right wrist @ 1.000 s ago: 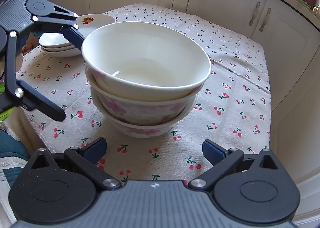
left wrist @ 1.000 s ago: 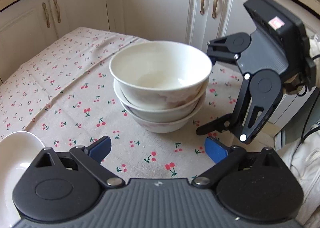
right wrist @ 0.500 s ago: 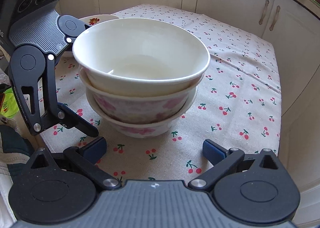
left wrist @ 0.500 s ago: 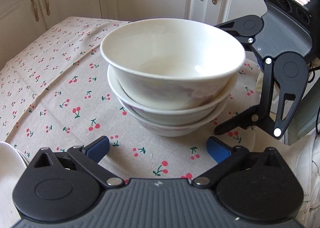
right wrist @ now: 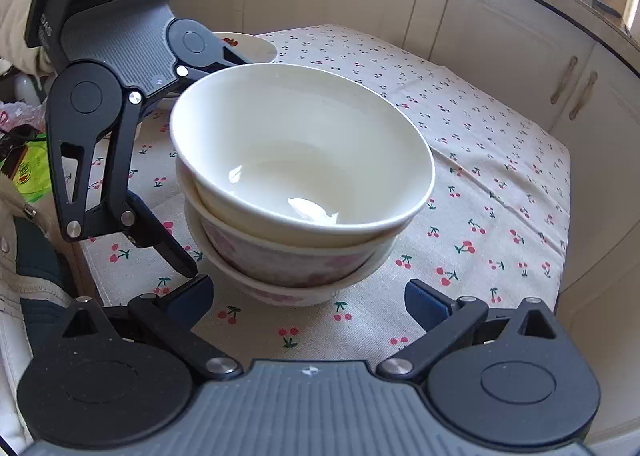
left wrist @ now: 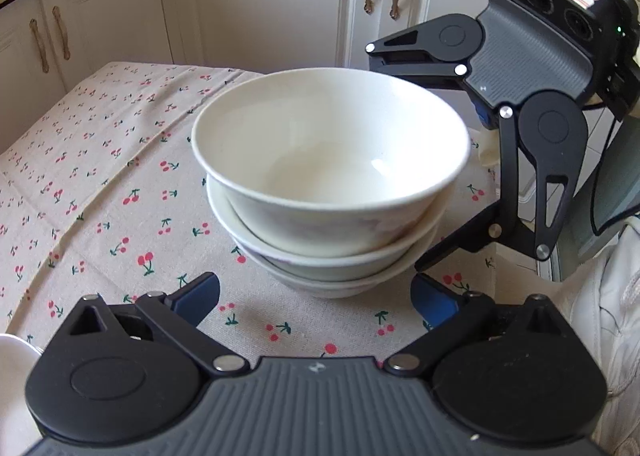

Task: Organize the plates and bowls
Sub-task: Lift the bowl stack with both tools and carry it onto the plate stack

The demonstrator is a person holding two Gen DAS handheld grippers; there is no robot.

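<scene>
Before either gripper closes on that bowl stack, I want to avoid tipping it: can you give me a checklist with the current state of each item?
1. Left gripper open, nothing held: ok.
2. Right gripper open, nothing held: ok.
3. Bowl stack nested squarely: not ok, the top bowl sits tilted in the bowl below it.
4. Stack resting on the tablecloth, away from the table edge: ok.
5. Both grippers flank the stack without touching it: ok in both wrist views, though the far side of each contact zone is hidden.
6. Plates behind the stack clear of the grippers' path: cannot tell, the left gripper blocks most of them.
</scene>
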